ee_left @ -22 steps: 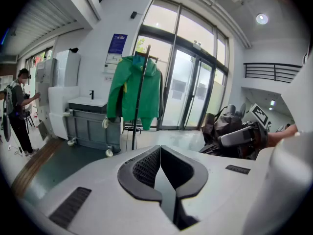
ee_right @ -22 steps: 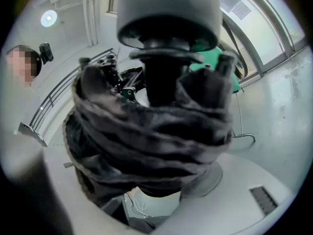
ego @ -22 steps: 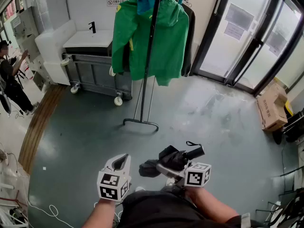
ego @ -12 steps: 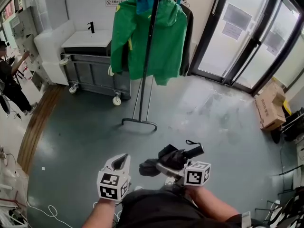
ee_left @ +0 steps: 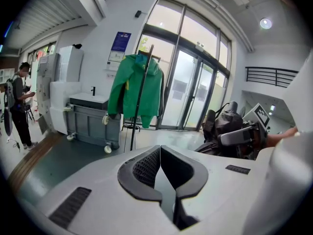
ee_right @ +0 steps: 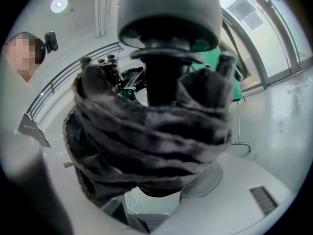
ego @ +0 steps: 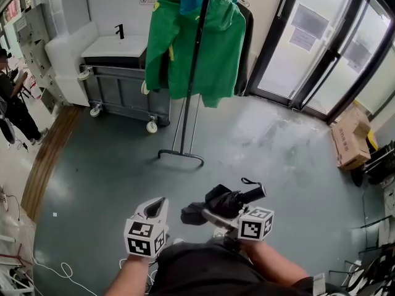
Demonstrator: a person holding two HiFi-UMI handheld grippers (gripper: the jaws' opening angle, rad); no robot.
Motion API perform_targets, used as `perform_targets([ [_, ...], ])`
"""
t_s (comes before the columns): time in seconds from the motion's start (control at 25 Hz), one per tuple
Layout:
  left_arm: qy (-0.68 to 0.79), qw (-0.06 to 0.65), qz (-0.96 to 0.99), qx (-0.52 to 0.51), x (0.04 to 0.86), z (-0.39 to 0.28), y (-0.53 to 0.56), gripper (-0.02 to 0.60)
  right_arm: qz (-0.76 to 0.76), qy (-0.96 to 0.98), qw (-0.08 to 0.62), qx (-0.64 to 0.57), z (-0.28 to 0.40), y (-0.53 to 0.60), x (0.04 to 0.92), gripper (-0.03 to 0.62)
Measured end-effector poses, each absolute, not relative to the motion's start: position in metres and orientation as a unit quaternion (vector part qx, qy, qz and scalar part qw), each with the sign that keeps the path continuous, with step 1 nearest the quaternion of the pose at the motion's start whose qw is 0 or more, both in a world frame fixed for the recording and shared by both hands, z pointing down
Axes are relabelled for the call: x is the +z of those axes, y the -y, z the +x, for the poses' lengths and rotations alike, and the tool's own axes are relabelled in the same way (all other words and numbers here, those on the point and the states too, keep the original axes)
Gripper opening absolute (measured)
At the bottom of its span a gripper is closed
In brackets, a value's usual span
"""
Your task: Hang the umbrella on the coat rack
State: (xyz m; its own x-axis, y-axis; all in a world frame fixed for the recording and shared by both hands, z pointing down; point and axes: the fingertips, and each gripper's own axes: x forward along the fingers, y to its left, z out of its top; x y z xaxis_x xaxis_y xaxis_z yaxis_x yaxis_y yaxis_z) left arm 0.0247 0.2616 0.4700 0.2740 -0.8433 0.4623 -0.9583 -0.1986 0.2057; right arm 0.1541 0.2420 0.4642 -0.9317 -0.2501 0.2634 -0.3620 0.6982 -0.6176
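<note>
Two grippers I am running here. Left gripper (ego: 158, 205): hovering low over the grey floor (ego: 278, 147), jaws pressing together on nothing. Right gripper (ego: 213, 216): clenching the folded black umbrella (ego: 223, 202) around its bundled canopy and holding it clear of the floor, handle pointing up and to the right. Coat rack (ego: 194, 79): standing upright, well apart from the umbrella, and carrying a green jacket (ego: 213, 48). Grey wheeled cart (ego: 120, 91): sitting beside the rack. Cardboard box (ego: 350, 137): lying near the glass doors (ego: 321, 48).
</note>
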Motion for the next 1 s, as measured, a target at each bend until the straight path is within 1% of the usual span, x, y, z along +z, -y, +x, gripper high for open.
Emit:
perform_targets([
  [0.24, 0.588, 0.227, 0.765, 0.132, 0.475, 0.023, -0.269, 0.015, 0.176, 0.927, 0.096, 0.318, 0.158, -0.245, 0.468, 0.273],
  [0.64, 0.585, 0.241, 0.763, 0.132, 0.486, 0.019, -0.270, 0.015, 0.177, 0.919, 0.101, 0.337, 0.159, -0.248, 0.476, 0.273],
  [1.0, 0.586, 0.249, 0.758, 0.139, 0.492, 0.016, -0.254, 0.015, 0.171, 0.913, 0.111, 0.352, 0.150, -0.224, 0.489, 0.273],
])
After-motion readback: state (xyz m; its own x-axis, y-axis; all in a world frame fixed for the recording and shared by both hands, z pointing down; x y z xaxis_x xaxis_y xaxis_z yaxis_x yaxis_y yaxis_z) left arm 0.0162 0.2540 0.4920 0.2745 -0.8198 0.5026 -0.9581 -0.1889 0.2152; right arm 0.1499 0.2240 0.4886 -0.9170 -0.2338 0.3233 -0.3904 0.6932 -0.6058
